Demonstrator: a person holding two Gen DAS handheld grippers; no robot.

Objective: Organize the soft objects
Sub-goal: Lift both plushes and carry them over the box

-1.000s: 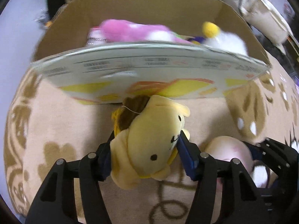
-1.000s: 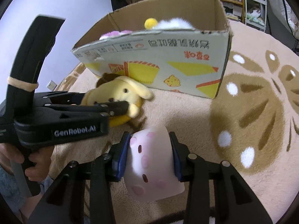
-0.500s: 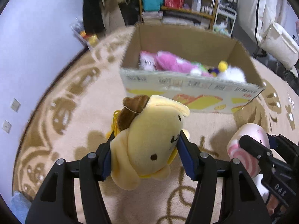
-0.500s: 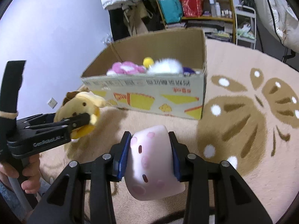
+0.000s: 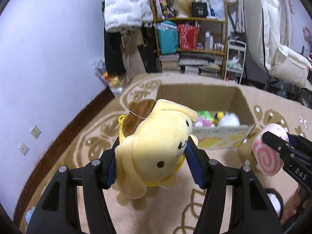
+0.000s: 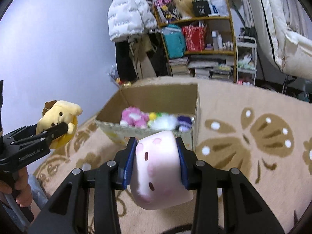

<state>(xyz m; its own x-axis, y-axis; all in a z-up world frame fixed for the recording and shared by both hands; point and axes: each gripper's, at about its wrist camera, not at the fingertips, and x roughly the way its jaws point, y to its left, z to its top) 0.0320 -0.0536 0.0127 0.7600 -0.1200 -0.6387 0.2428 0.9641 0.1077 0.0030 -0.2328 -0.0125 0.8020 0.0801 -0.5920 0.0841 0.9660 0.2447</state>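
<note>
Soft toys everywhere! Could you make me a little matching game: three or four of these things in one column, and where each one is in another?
Things:
1. yellow dog plush
2. pink-and-white roll plush
3. magenta plush
4. white puffer jacket

Places:
A. inside the cardboard box
B. hanging beside the shelf
C. gripped in the left tongs
D. gripped in the right tongs

Pairs: 1-C, 2-D, 3-A, 4-B

Two held plushies (image 5: 156,148), one box (image 5: 200,95)
</note>
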